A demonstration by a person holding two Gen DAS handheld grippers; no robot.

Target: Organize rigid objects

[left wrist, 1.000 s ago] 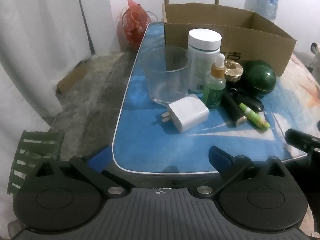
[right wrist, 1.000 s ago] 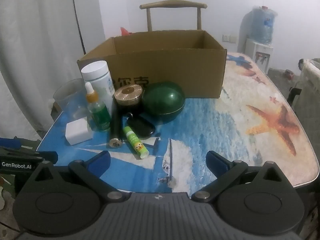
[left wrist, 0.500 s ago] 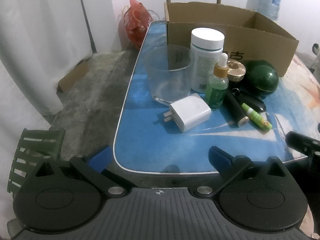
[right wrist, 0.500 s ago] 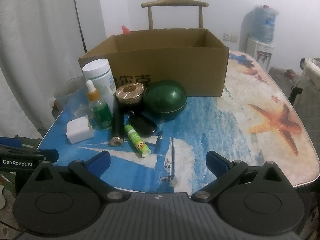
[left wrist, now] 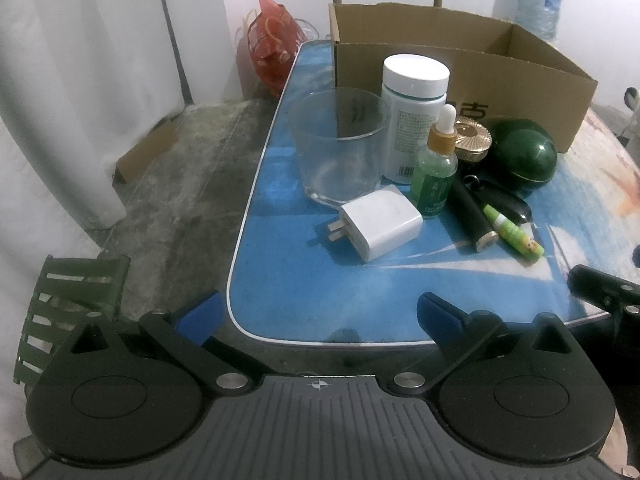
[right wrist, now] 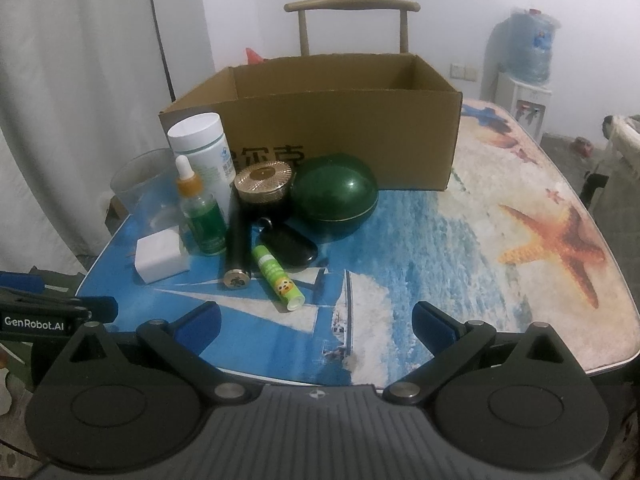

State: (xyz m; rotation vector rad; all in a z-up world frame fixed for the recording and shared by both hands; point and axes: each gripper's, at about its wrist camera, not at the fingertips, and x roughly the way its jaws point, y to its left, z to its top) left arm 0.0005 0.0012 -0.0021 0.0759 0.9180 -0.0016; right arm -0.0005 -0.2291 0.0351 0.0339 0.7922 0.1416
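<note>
Jaws unchanged (spread); left gripper (left wrist: 318, 310) advanced.

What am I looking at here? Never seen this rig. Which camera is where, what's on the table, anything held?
No robot arm: a person holds two handheld grippers, each with a fisheye camera looking along its fingers. One picture is from the left gripper, one from the right gripper. Both are open and hold nothing.

On the table, before an open cardboard box: clear cup, white bottle, green dropper bottle, white charger, gold-lidded jar, green round case, black tube, black key fob, green lip balm.
</note>
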